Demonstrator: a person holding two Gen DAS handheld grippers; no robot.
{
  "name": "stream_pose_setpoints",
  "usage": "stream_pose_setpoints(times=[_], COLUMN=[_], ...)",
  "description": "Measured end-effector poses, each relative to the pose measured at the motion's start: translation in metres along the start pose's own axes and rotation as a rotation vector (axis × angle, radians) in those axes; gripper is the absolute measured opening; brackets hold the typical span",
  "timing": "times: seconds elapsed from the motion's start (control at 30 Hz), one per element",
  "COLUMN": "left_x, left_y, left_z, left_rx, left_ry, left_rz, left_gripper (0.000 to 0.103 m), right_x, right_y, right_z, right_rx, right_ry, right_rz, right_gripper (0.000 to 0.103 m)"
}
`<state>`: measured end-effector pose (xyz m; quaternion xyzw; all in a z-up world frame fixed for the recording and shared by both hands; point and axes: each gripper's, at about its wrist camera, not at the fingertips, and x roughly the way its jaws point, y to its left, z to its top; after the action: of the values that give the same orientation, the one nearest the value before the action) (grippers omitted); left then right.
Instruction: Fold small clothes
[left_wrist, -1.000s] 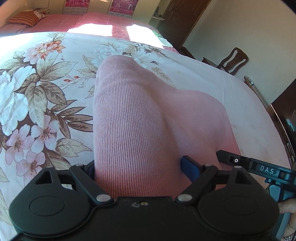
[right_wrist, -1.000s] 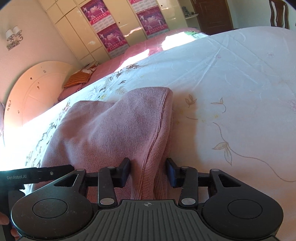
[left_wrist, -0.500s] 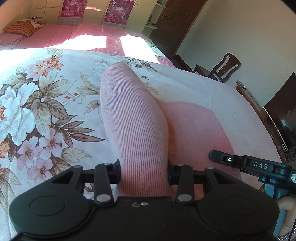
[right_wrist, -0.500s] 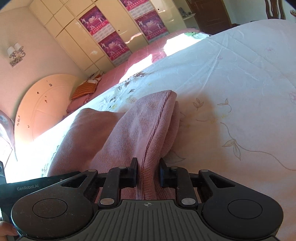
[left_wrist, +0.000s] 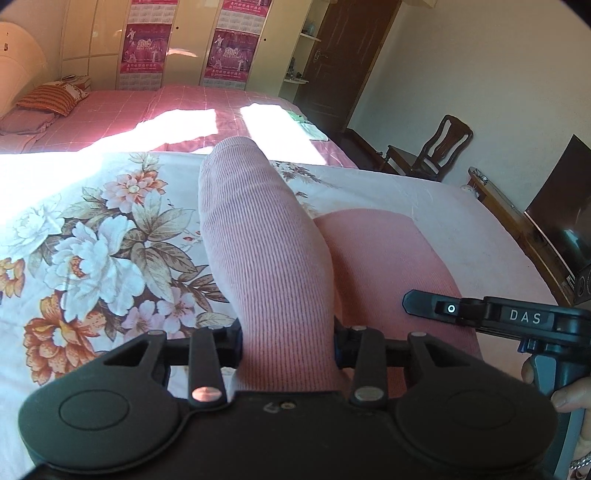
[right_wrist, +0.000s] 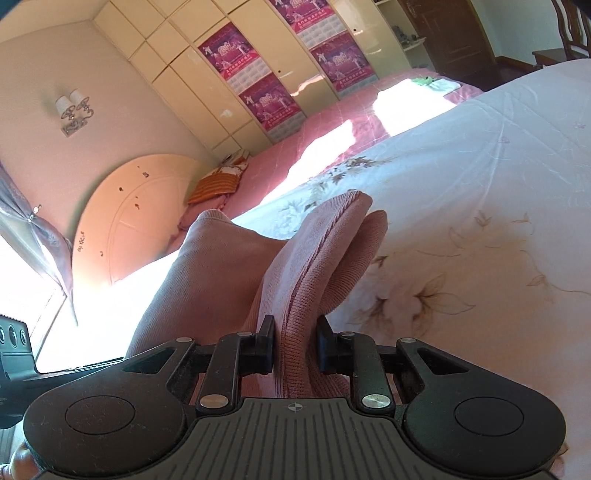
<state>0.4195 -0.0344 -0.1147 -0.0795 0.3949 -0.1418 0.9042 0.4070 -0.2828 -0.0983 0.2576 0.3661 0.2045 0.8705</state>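
A pink ribbed knit garment (left_wrist: 266, 254) lies on the floral bedspread (left_wrist: 92, 258). My left gripper (left_wrist: 288, 343) is shut on one edge of it, and the cloth rises in a fold between its fingers. My right gripper (right_wrist: 295, 345) is shut on another edge of the same garment (right_wrist: 314, 266), lifted off the bed. The right gripper also shows at the right of the left wrist view (left_wrist: 498, 317). The lower part of the garment is hidden behind the gripper bodies.
A second bed with a pink cover (left_wrist: 166, 110) and striped pillow (left_wrist: 51, 99) stands beyond. A wooden chair (left_wrist: 436, 151), a TV (left_wrist: 561, 218) and a dark door (left_wrist: 340, 62) are at the right. Cream wardrobes with posters (right_wrist: 266, 81) line the far wall.
Both grippers have closed on the garment's edges and risen, lifting the cloth off the bed. The garment now bunches into narrow folds between the fingers.
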Motion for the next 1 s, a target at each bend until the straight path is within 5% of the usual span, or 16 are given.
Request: stream_pose_setpoints(times=[0.57,1.0], left_x=[-0.109,-0.092], left_y=[0.224,0.339], left_z=[-0.006,-0.011], left_rx=[-0.051,-0.145], left_ry=[-0.03,-0.032], left_rz=[0.047,0.109], left_gripper=[0.038,0.038], right_x=[0.14,0.257], right_y=[0.206,0.248], right_z=[-0.07,-0.097], right_rx=[-0.03,-0.1], right_ry=[0.035,0.106], right_rz=[0.049,0.023], right_gripper=[0.021,0.021])
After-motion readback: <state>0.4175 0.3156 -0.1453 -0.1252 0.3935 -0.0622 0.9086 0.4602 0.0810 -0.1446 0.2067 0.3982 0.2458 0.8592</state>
